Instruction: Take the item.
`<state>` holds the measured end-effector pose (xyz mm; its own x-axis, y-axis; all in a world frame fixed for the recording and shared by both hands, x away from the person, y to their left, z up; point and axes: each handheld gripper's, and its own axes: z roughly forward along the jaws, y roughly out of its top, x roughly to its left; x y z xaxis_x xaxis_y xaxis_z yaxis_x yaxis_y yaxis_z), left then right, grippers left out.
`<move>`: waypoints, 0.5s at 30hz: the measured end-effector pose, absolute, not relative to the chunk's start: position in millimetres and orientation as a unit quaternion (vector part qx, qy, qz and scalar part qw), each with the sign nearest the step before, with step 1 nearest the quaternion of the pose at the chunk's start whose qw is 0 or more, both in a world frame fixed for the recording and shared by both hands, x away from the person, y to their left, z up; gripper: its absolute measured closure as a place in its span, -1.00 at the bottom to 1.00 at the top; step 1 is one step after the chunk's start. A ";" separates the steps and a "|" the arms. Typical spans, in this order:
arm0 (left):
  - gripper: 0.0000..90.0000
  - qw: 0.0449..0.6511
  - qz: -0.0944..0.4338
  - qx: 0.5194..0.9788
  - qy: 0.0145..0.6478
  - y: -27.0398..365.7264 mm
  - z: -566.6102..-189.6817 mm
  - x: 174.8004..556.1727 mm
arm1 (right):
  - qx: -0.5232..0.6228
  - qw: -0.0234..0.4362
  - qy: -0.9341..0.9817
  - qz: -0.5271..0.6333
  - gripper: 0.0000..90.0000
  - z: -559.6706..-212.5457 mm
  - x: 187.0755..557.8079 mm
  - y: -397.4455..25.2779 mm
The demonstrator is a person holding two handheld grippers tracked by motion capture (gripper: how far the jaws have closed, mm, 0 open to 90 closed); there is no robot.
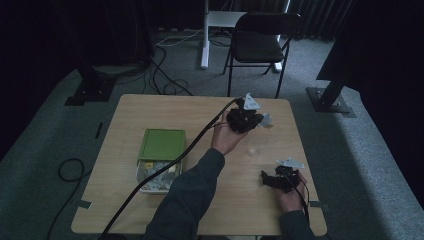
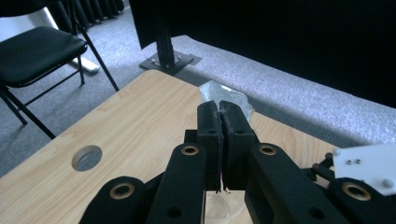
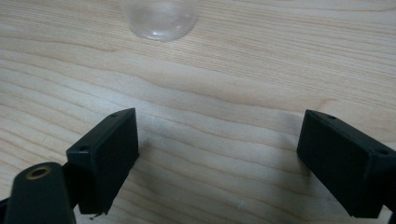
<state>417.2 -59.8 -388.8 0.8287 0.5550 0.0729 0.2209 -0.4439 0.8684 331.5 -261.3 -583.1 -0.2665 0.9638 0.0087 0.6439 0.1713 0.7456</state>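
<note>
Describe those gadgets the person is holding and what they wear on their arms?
Each hand-held gripper, left and right, is black, with two blocky jaws on hinged links with brass-coloured pivots. A grey three-cornered plate with small white balls tops each. A thick black cable trails from the left one, a thinner one from the right. The person wears dark long sleeves.

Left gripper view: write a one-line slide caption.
Left gripper shut on a clear plastic bag above the wooden table.
</note>
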 end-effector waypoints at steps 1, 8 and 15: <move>0.98 0.474 0.178 0.830 0.235 -60.3 -390.0 418.4 | 0.554 0.244 0.725 0.327 -0.73 -583.1 331.5 -261.3; 0.97 0.467 0.181 0.832 0.240 -65.3 -400.5 423.5 | 0.554 0.244 0.726 0.327 -0.73 -583.0 331.5 -261.3; 0.96 0.453 0.180 0.840 0.240 -69.5 -410.2 426.2 | 0.554 0.245 0.726 0.327 -0.73 -583.1 331.4 -261.4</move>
